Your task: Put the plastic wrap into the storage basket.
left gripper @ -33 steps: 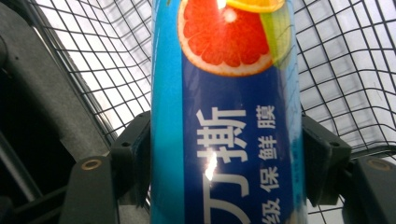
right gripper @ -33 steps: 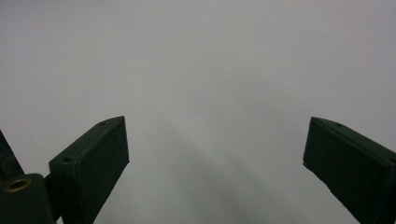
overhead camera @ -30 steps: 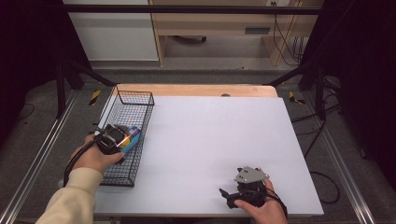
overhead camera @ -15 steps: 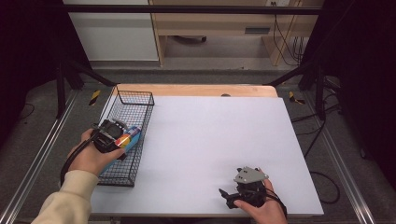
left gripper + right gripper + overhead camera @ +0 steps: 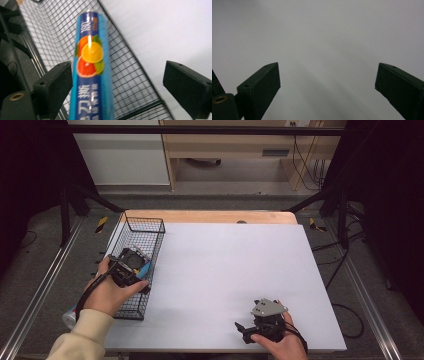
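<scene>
blue roll between left tongs — jaws just opened, hand over basket.

The blue roll, centre-left of the left gripper view, carries "180" at its upper end. Near the frame's bottom edge run white Chinese characters, perhaps "刀撕"; the smaller print beside them is too blurred to read.

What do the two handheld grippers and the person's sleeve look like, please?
Both grippers are black with two blocky black jaws. The right gripper carries a grey three-cornered plate on top. A black cable trails from the left gripper. The sleeve is cream.
</scene>
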The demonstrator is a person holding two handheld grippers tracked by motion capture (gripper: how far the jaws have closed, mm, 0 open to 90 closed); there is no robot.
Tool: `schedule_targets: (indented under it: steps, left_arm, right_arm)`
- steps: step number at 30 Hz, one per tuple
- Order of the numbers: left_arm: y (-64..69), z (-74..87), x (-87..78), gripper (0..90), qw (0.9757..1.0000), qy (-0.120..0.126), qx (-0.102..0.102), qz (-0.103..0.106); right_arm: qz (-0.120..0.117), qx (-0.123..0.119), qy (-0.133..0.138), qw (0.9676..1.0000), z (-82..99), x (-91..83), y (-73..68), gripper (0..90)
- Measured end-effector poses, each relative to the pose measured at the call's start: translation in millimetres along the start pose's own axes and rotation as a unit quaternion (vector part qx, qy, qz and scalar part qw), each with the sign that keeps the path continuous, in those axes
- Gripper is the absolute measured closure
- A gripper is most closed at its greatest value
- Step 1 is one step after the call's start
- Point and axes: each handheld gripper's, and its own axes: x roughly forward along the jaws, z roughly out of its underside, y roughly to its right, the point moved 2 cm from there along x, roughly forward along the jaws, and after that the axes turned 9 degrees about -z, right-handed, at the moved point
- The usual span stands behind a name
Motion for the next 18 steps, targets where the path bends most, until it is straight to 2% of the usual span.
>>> schedule_targets:
  steps: [4,5,8,12,13,16,17,18]
  left_arm:
    - [14.8,-9.2,-5.2,7.5,0.9998,0.016,0.009,0.008]
    - [14.8,-9.2,-5.2,7.4,0.9998,0.016,0.009,0.008]
    - [28.9,-18.1,-11.7,6.6,0.9991,0.034,0.019,0.016]
    - [42.9,-25.8,-17.8,6.4,0.9981,0.052,0.023,0.023]
    - [42.9,-25.8,-17.8,6.3,0.9981,0.052,0.023,0.023]
    - [56.5,-31.0,-22.4,5.8,0.9967,0.072,0.024,0.030]
    - [56.5,-31.0,-22.4,5.8,0.9967,0.072,0.024,0.030]
    - [62.4,-32.8,-25.4,5.8,0.9958,0.084,0.021,0.029]
  right_arm:
    - [0.000,0.000,0.001,1.0000,-0.4,0.3,-0.2,6.3]
    - [0.001,0.000,0.000,1.0000,-0.4,0.2,-0.2,6.0]
    - [0.003,0.002,0.003,1.0000,-0.4,-0.8,0.8,5.6]
    - [0.006,0.002,0.006,1.0000,-0.3,-1.9,2.3,5.6]
    - [0.007,0.003,0.006,1.0000,-0.2,-1.9,2.4,5.6]
    - [0.007,0.002,0.004,1.0000,0.2,-1.7,2.7,5.5]
    - [0.007,0.002,0.004,1.0000,0.2,-1.7,2.7,5.5]
    - [0.006,0.003,0.003,1.0000,0.1,-1.6,2.5,5.5]
